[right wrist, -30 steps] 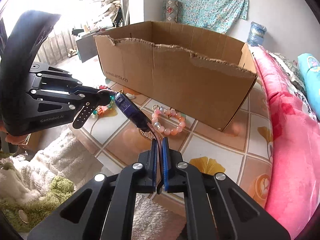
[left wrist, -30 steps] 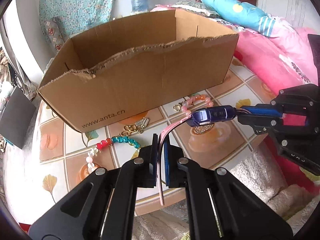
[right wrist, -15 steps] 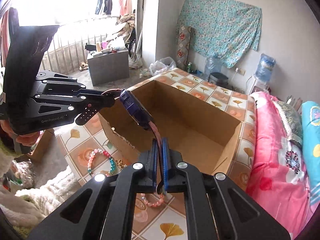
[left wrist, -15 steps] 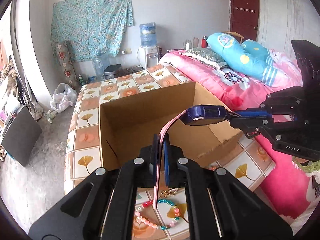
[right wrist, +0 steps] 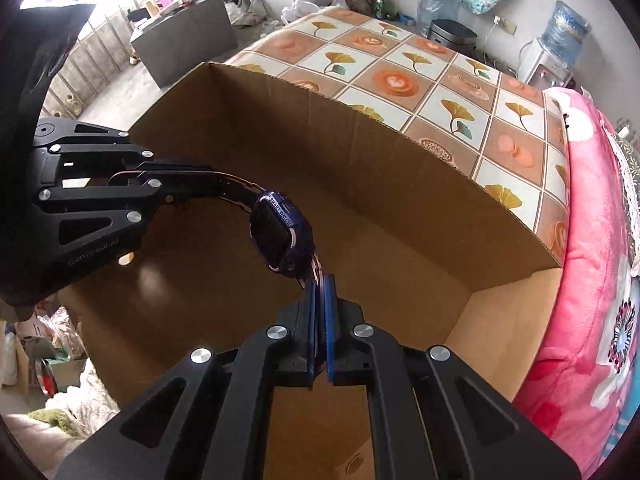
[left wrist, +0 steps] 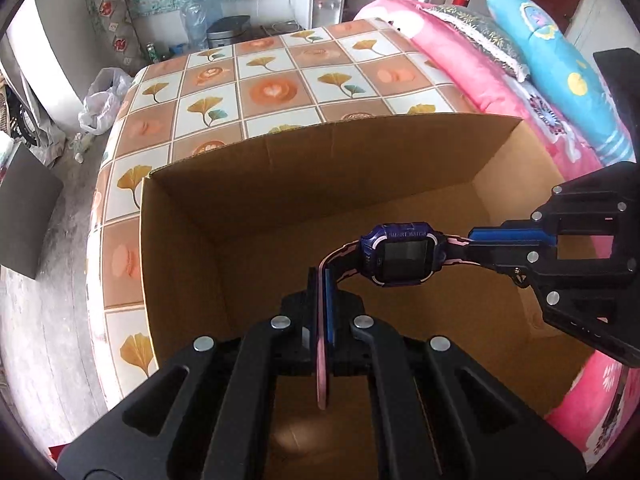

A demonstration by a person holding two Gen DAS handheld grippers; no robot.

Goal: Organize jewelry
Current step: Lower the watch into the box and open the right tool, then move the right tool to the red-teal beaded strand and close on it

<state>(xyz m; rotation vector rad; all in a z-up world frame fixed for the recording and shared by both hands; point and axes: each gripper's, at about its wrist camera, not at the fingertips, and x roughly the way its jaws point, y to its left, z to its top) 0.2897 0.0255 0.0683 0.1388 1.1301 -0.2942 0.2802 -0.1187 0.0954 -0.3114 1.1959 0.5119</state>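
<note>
Left hand-held gripper (left wrist: pixel 325 280) clamped on pink strap, smart watch (left wrist: pixel 403 255) slung betw. both over open cardboard box (left wrist: pixel 180 248) on table (left wrist: pixel 224 92), right hand-held gripper (right wrist: pixel 320 292) clenched on other strap: lower level, release both tog.

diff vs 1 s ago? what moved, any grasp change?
Both grippers carried the smartwatch from above the tablecloth, in front of the cardboard box, up over its near wall; it now hangs above the box's interior. No grasp change: left gripper and right gripper each stay shut on a pink strap end. Box unmoved.
</note>
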